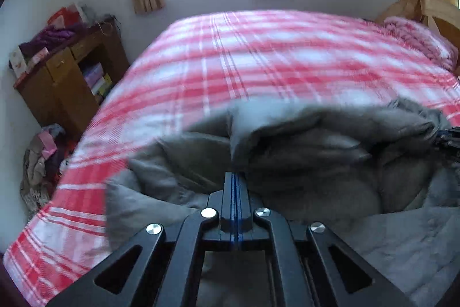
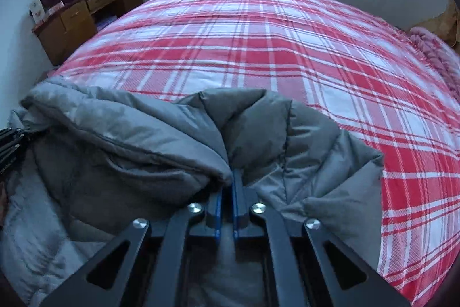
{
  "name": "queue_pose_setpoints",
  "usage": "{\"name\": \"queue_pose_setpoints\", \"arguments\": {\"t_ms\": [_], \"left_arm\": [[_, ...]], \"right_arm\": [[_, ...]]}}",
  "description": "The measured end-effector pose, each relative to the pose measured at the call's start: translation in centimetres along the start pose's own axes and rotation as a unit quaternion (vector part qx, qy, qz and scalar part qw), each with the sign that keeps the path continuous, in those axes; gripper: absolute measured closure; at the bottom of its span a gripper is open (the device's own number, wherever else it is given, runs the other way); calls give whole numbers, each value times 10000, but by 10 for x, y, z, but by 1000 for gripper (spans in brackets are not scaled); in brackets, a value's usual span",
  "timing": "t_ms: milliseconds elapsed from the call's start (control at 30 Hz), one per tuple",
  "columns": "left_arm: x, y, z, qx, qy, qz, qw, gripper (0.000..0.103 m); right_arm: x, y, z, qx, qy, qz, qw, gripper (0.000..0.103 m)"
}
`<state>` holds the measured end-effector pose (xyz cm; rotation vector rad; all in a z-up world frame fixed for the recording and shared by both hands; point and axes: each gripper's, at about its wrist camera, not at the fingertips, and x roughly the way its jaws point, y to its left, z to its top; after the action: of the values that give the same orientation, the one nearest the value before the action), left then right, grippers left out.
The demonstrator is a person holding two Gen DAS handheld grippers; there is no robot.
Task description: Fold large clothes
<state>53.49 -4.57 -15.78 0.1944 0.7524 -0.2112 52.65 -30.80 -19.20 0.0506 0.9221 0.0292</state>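
Both tongs, left (image 1: 235,177) and right (image 2: 230,177), pinching grey padded jacket (image 2: 143,140) edge, hoisted toward twelve o'clock over plaid bed (image 2: 287,42) for folding.

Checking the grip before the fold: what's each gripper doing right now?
Left gripper: shut on the grey jacket.
Right gripper: shut on the jacket too.

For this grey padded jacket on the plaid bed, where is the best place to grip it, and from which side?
Grip the grey jacket along its thin folded edge, not the puffy middle, coming from the near side of the bed. The quilted bulk is too thick for the jaws, while the edge pinches flat. The left gripper and right gripper each hold such a fold, spaced apart.
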Motion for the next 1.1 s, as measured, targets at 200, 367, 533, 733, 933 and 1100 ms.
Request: {"name": "queue_pose_setpoints", "arguments": {"t_ms": [200,367,533,733,933,1100], "left_arm": [[-43,27,27,-291,-487,569,9968,100],[-32,44,67,-1115,-605,530,9905,11],[-8,31,96,-1419,-501,223,9884,6],[37,0,89,-424,-30,1012,9940,6],[46,0,37,-348,204,786,9961,6],[59,0,15,-662,303,636,9953,6]], "right_arm": [[-45,-8,5,-100,-291,-174,9994,44],[-82,-13,24,163,-852,-287,9958,43],[-76,7,54,313,-1041,36,9941,37],[-28,28,72,417,-703,261,9963,48],[-3,35,45,188,-349,311,9987,50],[7,38,22,175,-251,280,9991,50]]}}
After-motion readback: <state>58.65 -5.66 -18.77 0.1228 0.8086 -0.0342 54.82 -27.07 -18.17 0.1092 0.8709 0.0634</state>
